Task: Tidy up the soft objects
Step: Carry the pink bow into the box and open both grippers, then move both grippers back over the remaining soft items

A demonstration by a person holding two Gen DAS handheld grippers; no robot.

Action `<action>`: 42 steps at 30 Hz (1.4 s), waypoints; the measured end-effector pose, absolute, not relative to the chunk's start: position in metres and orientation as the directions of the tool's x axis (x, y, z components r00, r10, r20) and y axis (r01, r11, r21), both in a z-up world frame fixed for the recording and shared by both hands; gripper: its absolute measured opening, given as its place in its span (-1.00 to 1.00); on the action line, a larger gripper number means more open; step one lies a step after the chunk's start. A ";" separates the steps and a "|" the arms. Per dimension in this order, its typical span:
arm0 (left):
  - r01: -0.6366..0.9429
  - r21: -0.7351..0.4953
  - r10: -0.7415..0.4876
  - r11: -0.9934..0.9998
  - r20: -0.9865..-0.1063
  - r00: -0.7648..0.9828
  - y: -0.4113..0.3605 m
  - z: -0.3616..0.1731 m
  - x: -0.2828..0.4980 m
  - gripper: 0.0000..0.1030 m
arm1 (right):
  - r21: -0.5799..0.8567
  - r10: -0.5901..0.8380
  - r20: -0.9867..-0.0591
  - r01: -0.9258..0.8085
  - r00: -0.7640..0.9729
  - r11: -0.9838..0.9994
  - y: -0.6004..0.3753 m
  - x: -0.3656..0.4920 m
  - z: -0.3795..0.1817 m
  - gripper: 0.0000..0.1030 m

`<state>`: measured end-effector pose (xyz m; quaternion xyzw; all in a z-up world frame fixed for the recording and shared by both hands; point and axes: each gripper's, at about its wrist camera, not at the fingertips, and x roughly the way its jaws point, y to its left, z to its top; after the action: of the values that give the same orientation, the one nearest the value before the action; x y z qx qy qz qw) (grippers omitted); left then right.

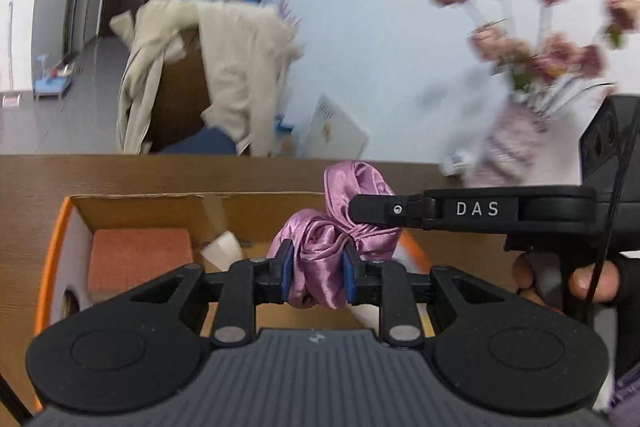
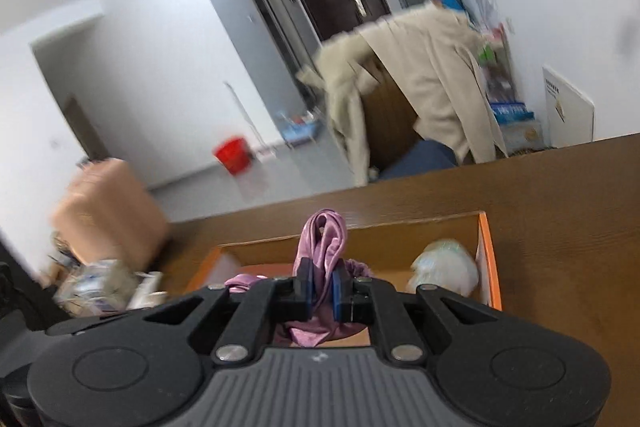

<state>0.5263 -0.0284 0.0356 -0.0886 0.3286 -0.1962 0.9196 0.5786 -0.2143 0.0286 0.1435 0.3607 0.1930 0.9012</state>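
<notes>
Grippers, left [image 1: 316, 269] and right [image 2: 321, 293], both clamped the crumpled mauve satin scrunchie [image 1: 344, 223] above the orange-rimmed cardboard box [image 1: 50, 251] on the brown wooden table [image 1: 28, 187].

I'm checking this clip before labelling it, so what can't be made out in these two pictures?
- Flowers: left wrist view, motion blur.
- Box floor: both views, gripper bodies cover the near part.
- Satin cloth lower end: right wrist view, behind the right gripper.
- Clutter beside the box: right wrist view, blurred.
</notes>
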 end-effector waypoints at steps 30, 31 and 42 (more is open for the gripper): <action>0.167 -0.020 -0.151 0.986 -0.539 0.829 -0.005 0.126 0.401 0.52 | 0.194 0.316 -0.516 -0.251 0.796 0.948 -0.277 0.447 0.125 0.35; 0.172 -0.008 -0.150 0.985 -0.529 0.835 -0.007 0.131 0.390 0.52 | 0.189 0.319 -0.505 -0.258 0.802 0.948 -0.281 0.435 0.128 0.35; 0.161 0.001 -0.147 0.987 -0.403 0.903 -0.009 0.119 0.262 0.73 | 0.119 0.388 -0.388 -0.372 0.836 0.921 -0.291 0.301 0.108 0.61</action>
<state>0.2621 -0.0086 0.1188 0.0174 0.2054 -0.0789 0.9753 0.3011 -0.2915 0.1084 0.0192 0.2067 0.1984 0.9579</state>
